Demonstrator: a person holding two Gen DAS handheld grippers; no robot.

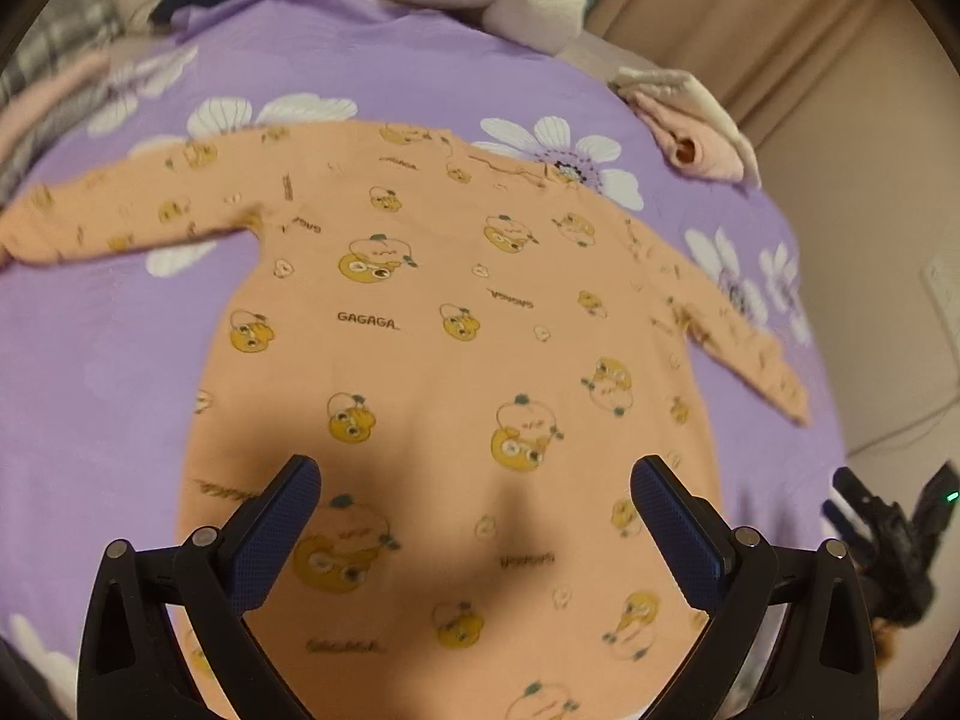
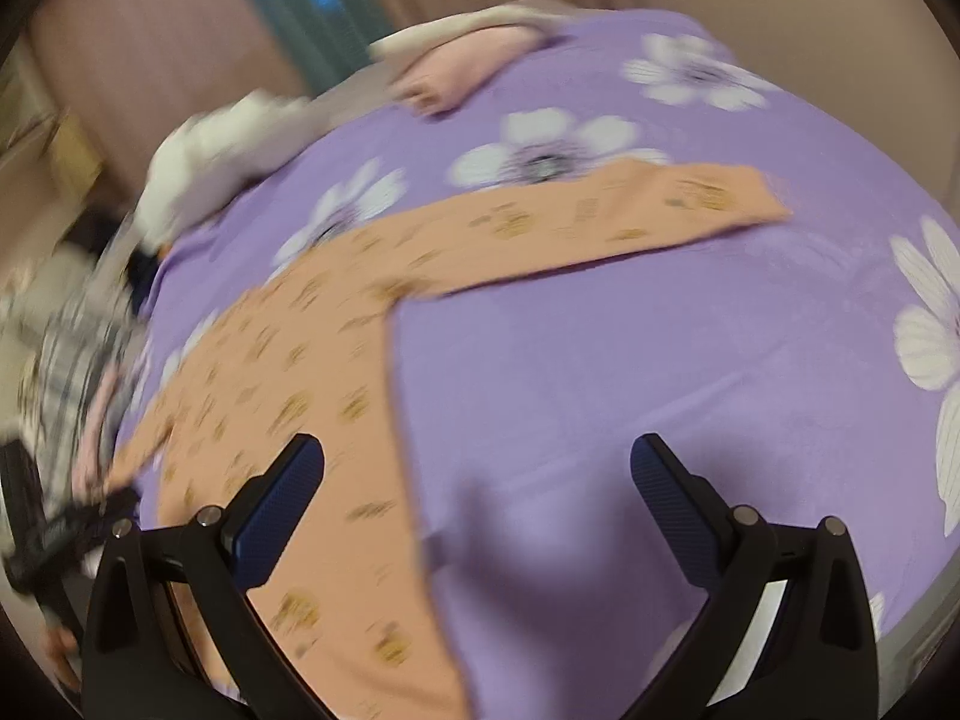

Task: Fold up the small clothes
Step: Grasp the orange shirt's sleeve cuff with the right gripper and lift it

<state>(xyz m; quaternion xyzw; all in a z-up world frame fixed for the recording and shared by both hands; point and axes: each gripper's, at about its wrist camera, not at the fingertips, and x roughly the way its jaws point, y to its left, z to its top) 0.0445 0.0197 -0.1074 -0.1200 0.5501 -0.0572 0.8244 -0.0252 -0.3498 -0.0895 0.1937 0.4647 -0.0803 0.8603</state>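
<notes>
While both tools hang over the bed, the lie of the shirt is what the next fold turns on.

Shirt: the orange printed top (image 1: 444,324) lies spread flat on the purple flowered bedspread (image 1: 102,372), both sleeves out to the sides, neckline at the far end and hem toward the person.

Long axis: the body runs straight away from the left gripper (image 1: 474,480), hem nearest and collar farthest; the sleeves run crosswise to that line.

Left gripper: it hangs above the lower body of the shirt, jaws spread wide with nothing between them, the cloth lying under the gap.

Right gripper: the right gripper (image 2: 477,459) sits off the shirt's right edge, jaws wide apart and holding nothing; one finger is over the orange cloth, the other over bare bedspread, so the side seam runs under the gap.

Right sleeve: the right sleeve (image 2: 600,216) stretches away beyond the right gripper, out from the shirt's body toward the far right.

Nearer tool: I judge the right gripper better placed for that sleeve and side edge, the left for the hem and the left sleeve (image 1: 120,216).

Blur: the right view is smeared, so whether either tool touches the cloth cannot be told.
</notes>
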